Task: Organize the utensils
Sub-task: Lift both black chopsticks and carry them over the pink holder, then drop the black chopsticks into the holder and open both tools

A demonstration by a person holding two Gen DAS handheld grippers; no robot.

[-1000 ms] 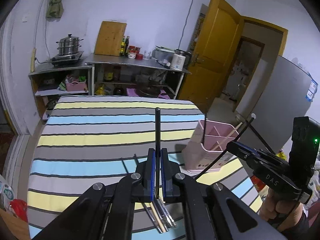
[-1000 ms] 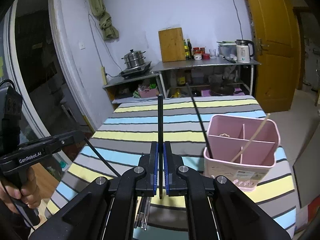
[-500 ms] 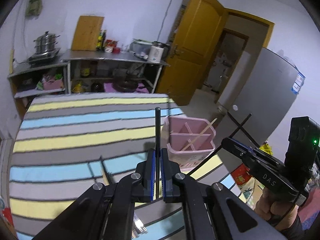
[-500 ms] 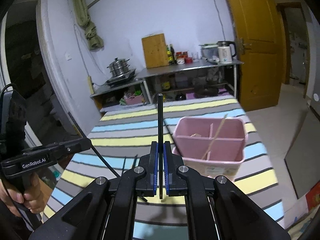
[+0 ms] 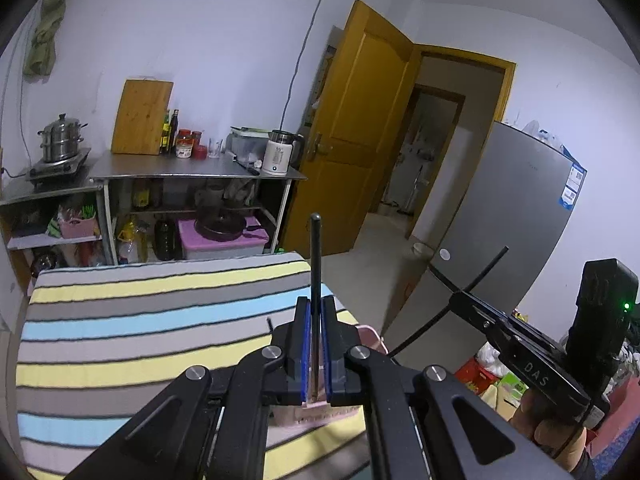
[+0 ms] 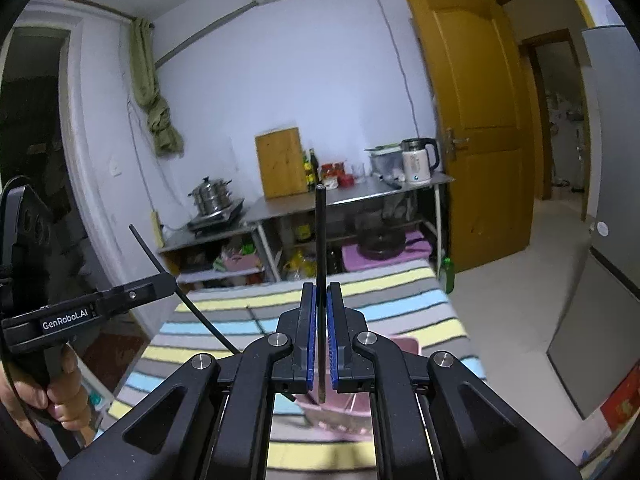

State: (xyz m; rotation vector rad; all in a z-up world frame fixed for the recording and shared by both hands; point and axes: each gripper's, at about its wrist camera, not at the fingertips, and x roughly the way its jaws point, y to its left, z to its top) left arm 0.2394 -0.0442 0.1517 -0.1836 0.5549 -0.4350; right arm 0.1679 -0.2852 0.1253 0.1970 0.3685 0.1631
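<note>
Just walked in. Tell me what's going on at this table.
A person is sorting utensils with a hand-held gripper in each hand. The left hand-held gripper is shut on a black chopstick that points up and forward. The right hand-held gripper is shut on a second black chopstick, held the same way. Both are raised above the pink utensil holder, which sits on the striped tablecloth just beneath the fingers and is mostly hidden by them. Neither chopstick is in the holder yet.
</note>
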